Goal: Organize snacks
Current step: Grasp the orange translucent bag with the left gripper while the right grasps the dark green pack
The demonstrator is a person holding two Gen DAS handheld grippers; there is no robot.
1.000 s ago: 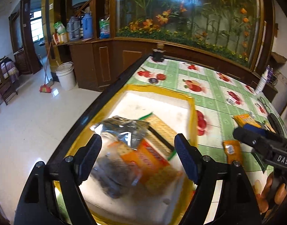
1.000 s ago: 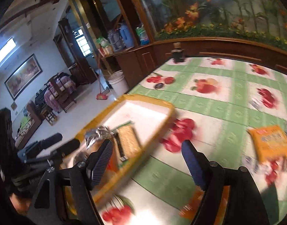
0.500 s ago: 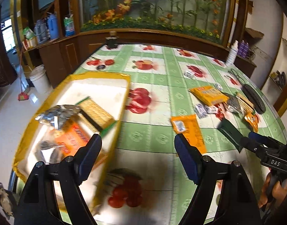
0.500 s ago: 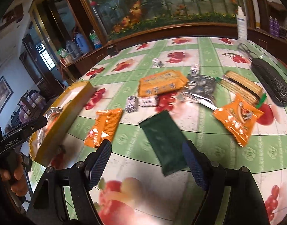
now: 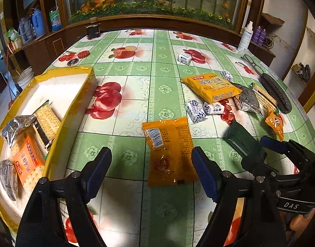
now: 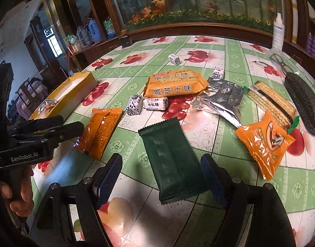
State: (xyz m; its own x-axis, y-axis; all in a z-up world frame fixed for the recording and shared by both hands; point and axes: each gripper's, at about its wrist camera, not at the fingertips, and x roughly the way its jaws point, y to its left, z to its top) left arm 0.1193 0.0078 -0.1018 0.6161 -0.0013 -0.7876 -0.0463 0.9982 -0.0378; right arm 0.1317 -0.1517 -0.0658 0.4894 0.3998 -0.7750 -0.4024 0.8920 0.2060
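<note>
- Orange packet (image 5: 170, 151) flat on the green fruit-print tablecloth (image 5: 161, 86), barcode side up, lying between the spread jaws of the left gripper (image 5: 151, 173); pads not touching it, nothing held.
- Dark green packet (image 6: 171, 158) likewise between the spread jaws of the right gripper (image 6: 161, 182); pads clear of both long edges, nothing held.
- Step in hand, as judged: approach for pick-up, one packet lined up per gripper, both bound for the yellow-rimmed tray (image 5: 79, 94) at the left edge of the table.
- Tray already loaded: cracker sleeve (image 5: 47, 119), silver pouch (image 5: 15, 126), orange biscuit pack (image 5: 28, 161).
- Left to sort: big yellow-orange pack (image 6: 175, 86), small white candies (image 6: 155, 104), silver bag (image 6: 221, 98), cracker pack (image 6: 270, 103), orange pouch (image 6: 264, 144). Black case (image 6: 303, 100) and glasses (image 6: 280, 61) at far right, probably not snacks.
- Next move, as judged: lower each gripper until the pads bracket the packet edges, close gently (thin, slippery film, likely to buckle or slide), lift, carry left to the tray.
- Change against a second ago: left gripper then over the tray contents, now swung right over open table; right view then on tray edge and bare cloth, now on the scattered snacks. Right jaws slightly wider than then; left unchanged.
</note>
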